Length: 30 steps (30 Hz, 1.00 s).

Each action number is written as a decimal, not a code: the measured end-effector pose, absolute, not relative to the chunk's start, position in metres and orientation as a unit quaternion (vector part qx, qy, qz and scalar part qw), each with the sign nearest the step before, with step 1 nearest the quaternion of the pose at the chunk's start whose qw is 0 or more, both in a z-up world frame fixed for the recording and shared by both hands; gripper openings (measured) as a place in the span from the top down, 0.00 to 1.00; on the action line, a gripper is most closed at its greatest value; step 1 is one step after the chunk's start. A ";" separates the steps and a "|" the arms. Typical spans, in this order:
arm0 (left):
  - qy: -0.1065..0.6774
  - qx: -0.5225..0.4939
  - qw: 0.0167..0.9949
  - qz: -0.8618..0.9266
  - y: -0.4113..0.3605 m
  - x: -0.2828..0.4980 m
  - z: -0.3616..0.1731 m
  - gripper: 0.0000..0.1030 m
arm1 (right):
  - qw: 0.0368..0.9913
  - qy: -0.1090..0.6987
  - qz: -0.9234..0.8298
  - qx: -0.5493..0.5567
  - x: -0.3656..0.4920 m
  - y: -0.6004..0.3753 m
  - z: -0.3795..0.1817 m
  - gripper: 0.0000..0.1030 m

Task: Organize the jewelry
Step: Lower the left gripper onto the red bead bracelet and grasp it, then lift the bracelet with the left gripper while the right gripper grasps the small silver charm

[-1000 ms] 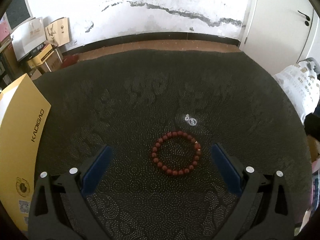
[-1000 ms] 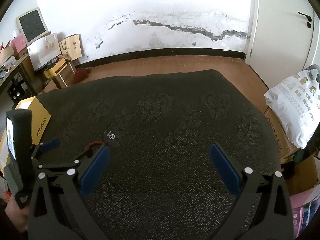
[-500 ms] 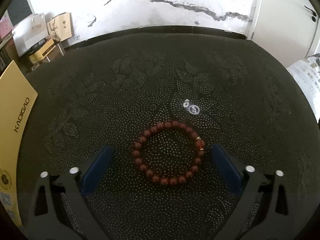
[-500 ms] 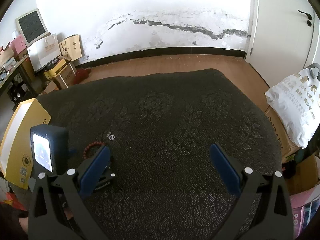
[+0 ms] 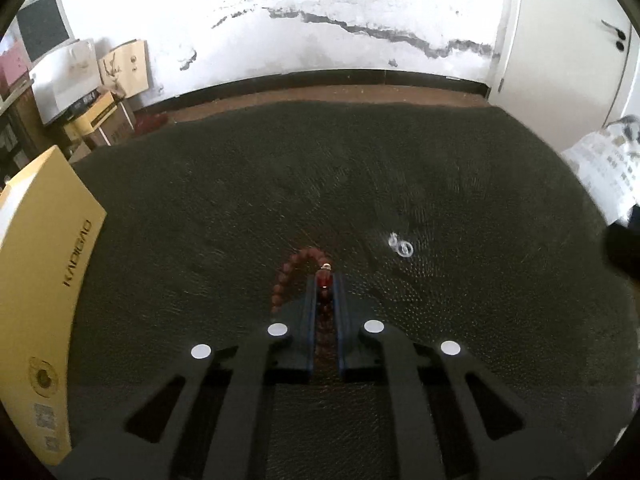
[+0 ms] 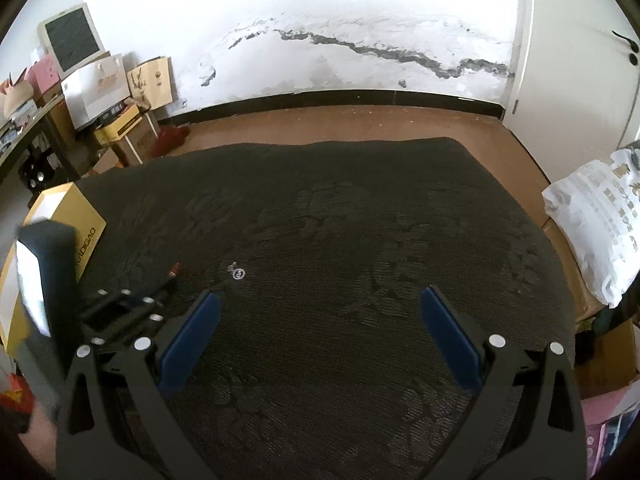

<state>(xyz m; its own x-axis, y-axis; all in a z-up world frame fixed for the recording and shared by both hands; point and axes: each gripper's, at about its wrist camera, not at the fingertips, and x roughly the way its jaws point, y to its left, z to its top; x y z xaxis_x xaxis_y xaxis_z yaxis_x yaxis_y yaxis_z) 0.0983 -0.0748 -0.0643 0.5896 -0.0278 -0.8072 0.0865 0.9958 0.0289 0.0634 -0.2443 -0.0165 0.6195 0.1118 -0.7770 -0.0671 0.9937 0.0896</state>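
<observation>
Left claw (image 5: 324, 280) has just closed on one side of the red bead bracelet (image 5: 285, 280) on the dark tablecloth (image 5: 440, 180); lift slowly so the loop hangs free.

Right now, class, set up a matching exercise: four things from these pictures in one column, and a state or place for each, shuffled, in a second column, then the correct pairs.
Things
1. left tongs
2. right tongs
3. small clear ring
4. yellow box

States or places
A. lying loose on the dark cloth
B. at the cloth's left edge
C. shut on the red bead bracelet
D. open, nothing between them

Pairs: 1-C, 2-D, 3-A, 4-B
</observation>
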 end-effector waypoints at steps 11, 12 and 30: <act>0.437 0.005 0.899 -0.030 -0.013 0.087 -0.024 0.93 | 0.882 0.464 0.074 -0.031 0.095 -0.195 -0.054 0.06; 0.437 0.004 0.899 -0.029 -0.011 0.086 -0.023 0.93 | 0.881 0.467 0.075 -0.037 0.098 -0.191 -0.059 0.06; 0.454 -0.045 0.889 -0.033 0.029 0.088 -0.022 0.93 | 0.877 0.472 0.085 -0.035 0.149 -0.150 -0.116 0.47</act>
<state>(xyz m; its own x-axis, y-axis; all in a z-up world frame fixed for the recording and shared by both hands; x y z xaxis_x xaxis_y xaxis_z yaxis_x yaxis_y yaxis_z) 0.0882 0.0294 -0.0216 0.5850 -0.1007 -0.8048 0.0182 0.9936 -0.1111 0.1493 -0.1504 -0.1157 0.5410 0.1159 -0.8330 -0.1812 0.9833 0.0191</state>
